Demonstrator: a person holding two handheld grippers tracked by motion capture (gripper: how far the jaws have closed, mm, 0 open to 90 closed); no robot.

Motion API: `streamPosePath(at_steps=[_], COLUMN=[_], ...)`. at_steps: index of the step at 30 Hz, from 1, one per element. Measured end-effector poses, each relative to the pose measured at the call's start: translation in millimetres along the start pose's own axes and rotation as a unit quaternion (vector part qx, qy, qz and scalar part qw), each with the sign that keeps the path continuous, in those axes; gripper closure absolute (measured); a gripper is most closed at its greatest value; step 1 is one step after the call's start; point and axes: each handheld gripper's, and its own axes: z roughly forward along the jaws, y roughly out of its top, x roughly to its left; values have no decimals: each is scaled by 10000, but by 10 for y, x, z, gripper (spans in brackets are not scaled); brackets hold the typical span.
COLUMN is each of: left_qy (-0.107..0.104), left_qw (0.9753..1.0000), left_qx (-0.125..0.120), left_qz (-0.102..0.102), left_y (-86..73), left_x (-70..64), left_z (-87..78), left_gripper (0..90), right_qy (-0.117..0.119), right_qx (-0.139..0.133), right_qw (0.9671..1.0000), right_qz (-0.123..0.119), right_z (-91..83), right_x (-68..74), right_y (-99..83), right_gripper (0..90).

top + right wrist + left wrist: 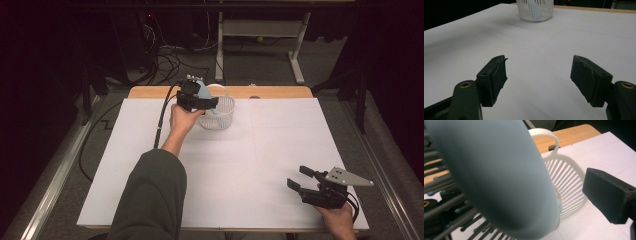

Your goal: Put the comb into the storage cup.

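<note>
Right against your left gripper's camera is a pale blue hairbrush (499,177), dark bristles fanning out beneath it, held over the white slatted basket (569,185). The one jaw you can see stands apart from the brush, so I cannot tell whether your left gripper (200,102) grasps it. From above, the brush (206,95) reaches down into the basket (222,117) at the far edge of the white table sheet (240,165). Your right gripper (301,179) rests near the front right corner, jaws spread wide and empty.
</note>
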Motion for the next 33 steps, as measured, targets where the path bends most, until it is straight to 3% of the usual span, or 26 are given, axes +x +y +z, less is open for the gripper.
streamPosePath(at_steps=[7,10,16,24,28,33], left_qy=[35,-44,54,103,104,146], left_qw=[9999,9998,9993,9993,9996,9996], left_qx=[107,-5,245,277,96,140], left_qz=[-69,-209,-281,-220,-239,-205], left_y=[-22,-66,-138,-151,-203,-235], left_x=[34,72,154,144,147,167], left_z=[1,-1,36,24,18,12], left_gripper=[61,63,64,63,64,64], right_qy=[3,2,3,4,-1,1], right_qx=[4,3,6,7,1,4], right_qw=[10000,10000,10000,10000,10000,10000], right_qz=[-2,0,-1,-2,5,-6], right_z=[1,1,2,3,0,3], right_x=[2,1,3,4,4,4], right_y=[0,0,0,0,-1,0], right_gripper=[291,291,291,291,291,291])
